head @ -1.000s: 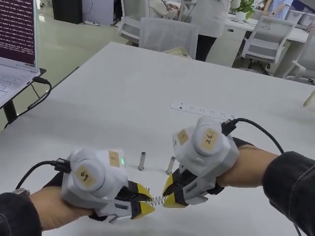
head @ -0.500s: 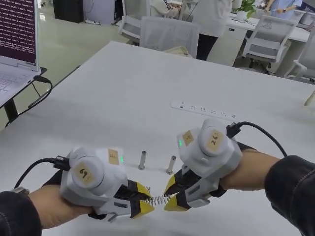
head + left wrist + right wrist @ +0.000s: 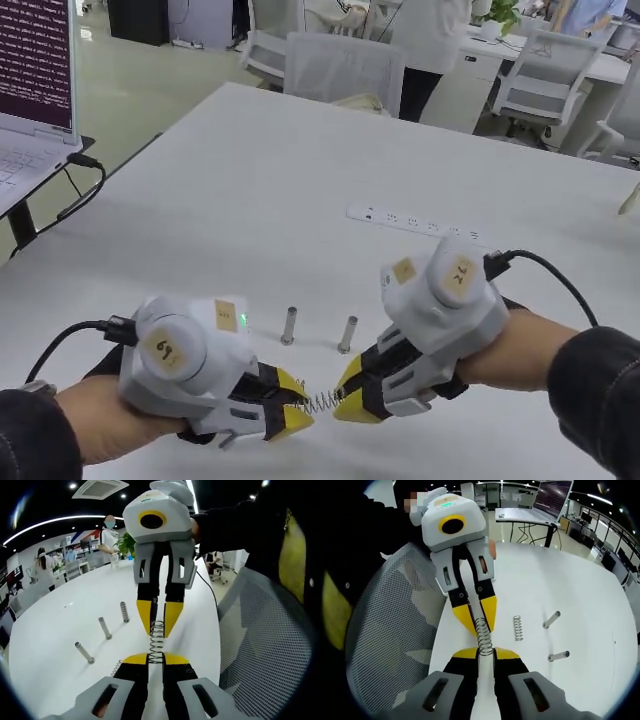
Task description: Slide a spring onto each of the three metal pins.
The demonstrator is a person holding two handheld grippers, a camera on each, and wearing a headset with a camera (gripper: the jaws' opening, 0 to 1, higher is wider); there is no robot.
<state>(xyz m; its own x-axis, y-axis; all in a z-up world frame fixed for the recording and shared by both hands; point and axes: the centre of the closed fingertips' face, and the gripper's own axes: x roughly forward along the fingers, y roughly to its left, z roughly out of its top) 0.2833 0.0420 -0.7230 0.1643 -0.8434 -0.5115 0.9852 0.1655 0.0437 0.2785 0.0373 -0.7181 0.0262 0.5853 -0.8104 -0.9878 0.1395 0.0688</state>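
Note:
A thin steel spring [image 3: 320, 402] hangs level between my two grippers, just above the white table [image 3: 300, 190]. My left gripper [image 3: 292, 408] is shut on one end and my right gripper [image 3: 345, 396] is shut on the other. In the left gripper view the spring [image 3: 156, 641] runs from my own jaws [image 3: 156, 658] up to the right gripper's yellow fingertips [image 3: 173, 616]. In the right gripper view my jaws [image 3: 485, 653] pinch the spring [image 3: 483, 635]. Two bare metal pins [image 3: 289, 327] [image 3: 347, 335] stand upright just beyond the grippers.
A second spring [image 3: 518, 628] is on the table near the pins [image 3: 551, 619]; I cannot tell whether a pin is inside it. A white power strip [image 3: 415, 225] lies farther back, a laptop [image 3: 30, 90] stands far left, and office chairs [image 3: 340, 70] line the far edge.
My right gripper has drifted a little to the right and the spring looks slightly longer. Both grippers keep hold of it.

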